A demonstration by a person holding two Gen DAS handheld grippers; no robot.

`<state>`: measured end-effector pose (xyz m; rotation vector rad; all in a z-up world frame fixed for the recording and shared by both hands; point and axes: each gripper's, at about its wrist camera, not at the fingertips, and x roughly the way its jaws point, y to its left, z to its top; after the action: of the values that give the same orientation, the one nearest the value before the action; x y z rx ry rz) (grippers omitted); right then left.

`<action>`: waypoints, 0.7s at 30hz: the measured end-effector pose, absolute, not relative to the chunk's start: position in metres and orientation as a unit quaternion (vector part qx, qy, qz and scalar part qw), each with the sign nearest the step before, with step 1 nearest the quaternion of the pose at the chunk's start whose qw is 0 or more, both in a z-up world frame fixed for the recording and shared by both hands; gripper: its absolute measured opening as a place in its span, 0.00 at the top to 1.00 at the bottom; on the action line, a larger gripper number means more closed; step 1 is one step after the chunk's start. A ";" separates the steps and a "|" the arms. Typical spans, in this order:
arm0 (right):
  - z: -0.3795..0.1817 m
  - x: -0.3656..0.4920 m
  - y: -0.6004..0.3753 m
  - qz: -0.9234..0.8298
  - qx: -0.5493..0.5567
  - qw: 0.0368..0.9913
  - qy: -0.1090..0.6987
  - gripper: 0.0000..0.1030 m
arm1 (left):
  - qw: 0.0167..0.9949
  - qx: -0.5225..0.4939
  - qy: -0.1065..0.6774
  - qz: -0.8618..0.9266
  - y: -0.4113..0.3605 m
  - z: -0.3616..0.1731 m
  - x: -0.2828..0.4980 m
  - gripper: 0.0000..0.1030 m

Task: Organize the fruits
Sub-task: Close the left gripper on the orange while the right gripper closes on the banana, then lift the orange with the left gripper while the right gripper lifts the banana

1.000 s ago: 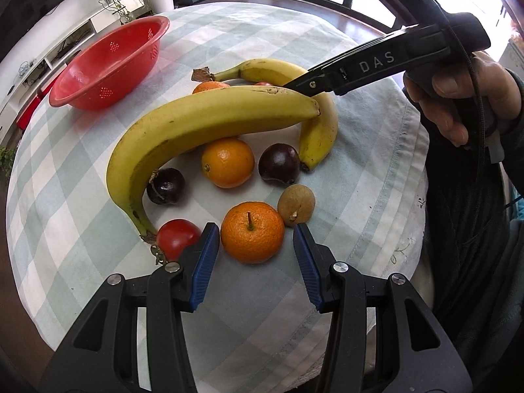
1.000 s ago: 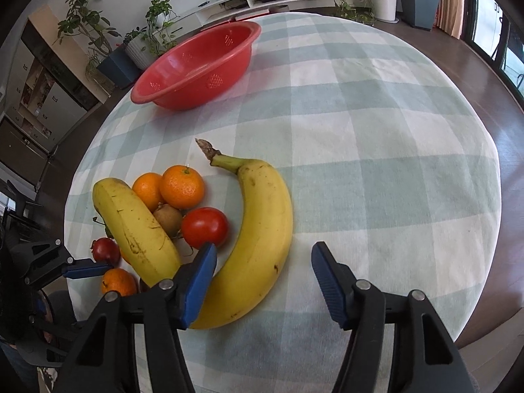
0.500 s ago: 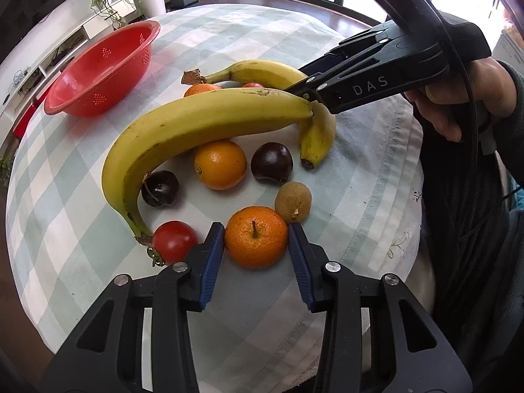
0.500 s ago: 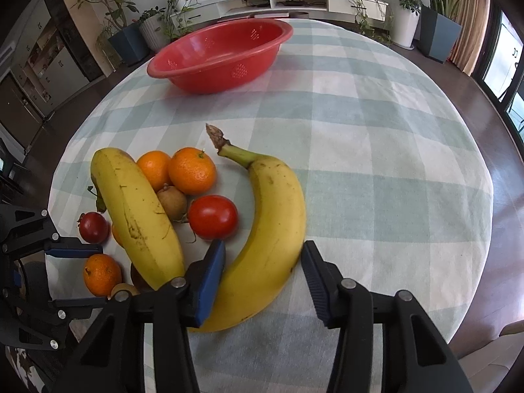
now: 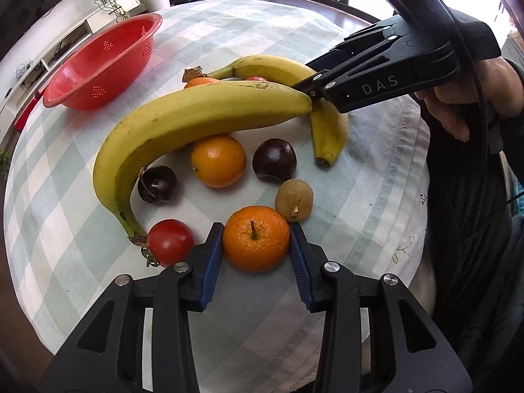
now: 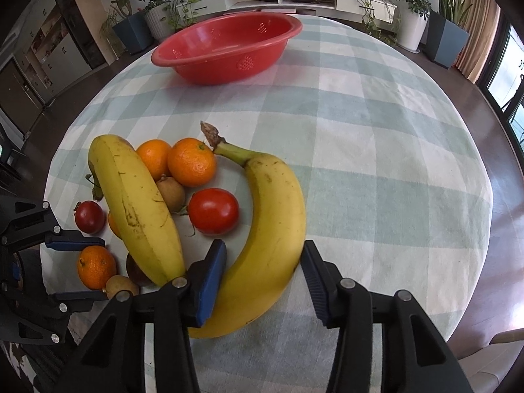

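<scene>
Fruits: they lie in a bunch on the near side of the round table (image 6: 376,150); a checked cloth covers the table
Left gripper (image 5: 256,255): it points down at the stemmed orange (image 5: 256,242); its blue pads (image 5: 213,258) sit on both sides of that orange and look like they touch it; the jaws have just been closing, and the orange is between them on the cloth
Right gripper (image 6: 262,278): it reaches over the far banana (image 6: 265,245); its jaws have just been closing around the fat part of that banana; the left pad is by the inner curve and the right pad is at the outer edge; I cannot tell if they press on it yet
Near banana (image 5: 196,124): it is long and curved; its stem points at the red tomato (image 5: 170,242)
Under the curve: a second orange (image 5: 218,160) sits between two dark plums (image 5: 158,183)
Little brown fruit (image 5: 294,199): it sits just beside the stemmed orange, on the right
More fruit: from the right camera, two more oranges (image 6: 191,162), a brown fruit and a tomato (image 6: 213,211) lie between the two bananas
Red bowl (image 6: 226,49): it has little holes; it stands on the far side of the table, well apart from the fruit
Hand (image 5: 471,98): it holds the black right gripper handle
</scene>
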<state>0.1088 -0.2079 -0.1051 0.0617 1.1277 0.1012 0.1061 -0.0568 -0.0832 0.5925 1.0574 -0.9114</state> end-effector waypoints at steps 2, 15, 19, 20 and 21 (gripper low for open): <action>-0.104 0.107 -0.211 0.047 0.038 0.844 0.532 0.56 | 0.729 0.262 0.479 -0.413 -0.055 -0.082 0.105 0.64; -0.097 0.091 -0.230 0.038 0.057 0.850 0.522 0.62 | 0.746 0.217 0.483 -0.403 -0.040 -0.079 0.099 0.65; -0.092 0.087 -0.237 0.033 0.068 0.854 0.515 0.64 | 0.752 0.203 0.481 -0.403 -0.035 -0.076 0.095 0.65; -0.091 0.086 -0.239 0.030 0.069 0.855 0.513 0.64 | 0.754 0.200 0.481 -0.401 -0.034 -0.076 0.095 0.65; -0.090 0.085 -0.240 0.028 0.071 0.856 0.511 0.65 | 0.755 0.197 0.481 -0.400 -0.032 -0.075 0.095 0.65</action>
<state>0.0854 -0.2405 -0.0902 0.1489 1.0747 0.0592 0.0951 -0.0321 -0.0754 0.4294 1.0490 -0.8721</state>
